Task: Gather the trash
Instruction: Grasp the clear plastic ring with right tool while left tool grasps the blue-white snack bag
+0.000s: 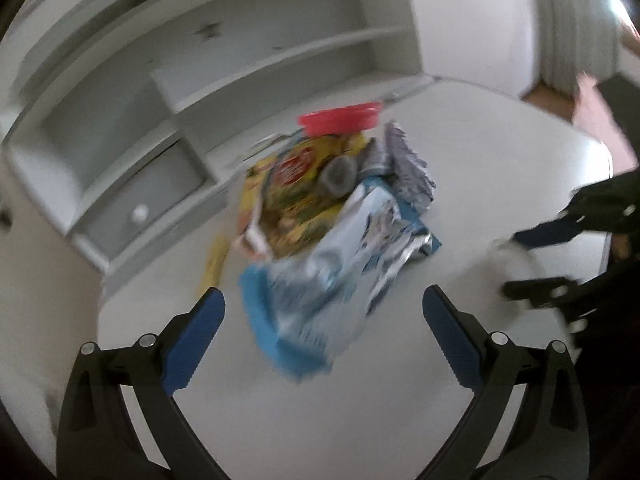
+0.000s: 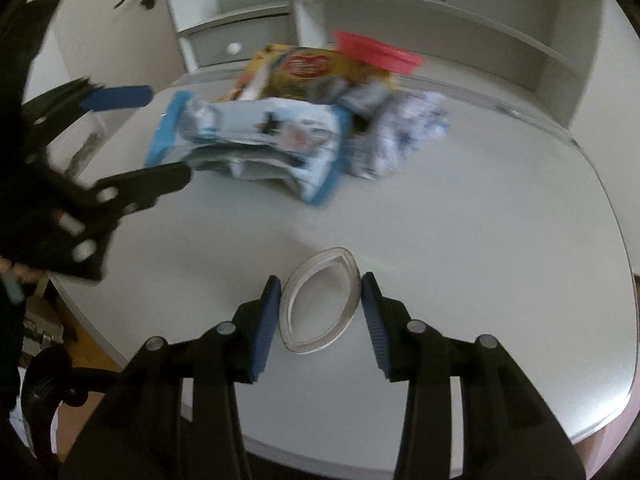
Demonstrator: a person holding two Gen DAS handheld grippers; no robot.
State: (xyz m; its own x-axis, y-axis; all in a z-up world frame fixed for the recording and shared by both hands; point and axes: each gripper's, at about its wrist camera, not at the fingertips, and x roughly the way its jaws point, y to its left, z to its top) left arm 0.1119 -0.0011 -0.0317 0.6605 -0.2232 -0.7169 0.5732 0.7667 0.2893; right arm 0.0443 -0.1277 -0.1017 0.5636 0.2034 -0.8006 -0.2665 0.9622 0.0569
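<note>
On white table: right gripper pinches clear cup; left gripper spread before wrapper pile.

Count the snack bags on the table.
2: a blue bag at the pile's near side, and a yellow bag behind it, under the red lid. Blur and overlapping trash may hide more.

- I can read no text: the red oval logo on the crumpled yellow snack bag is blurred.
- Print on the blue-and-white foil wrapper is smeared too.
</note>
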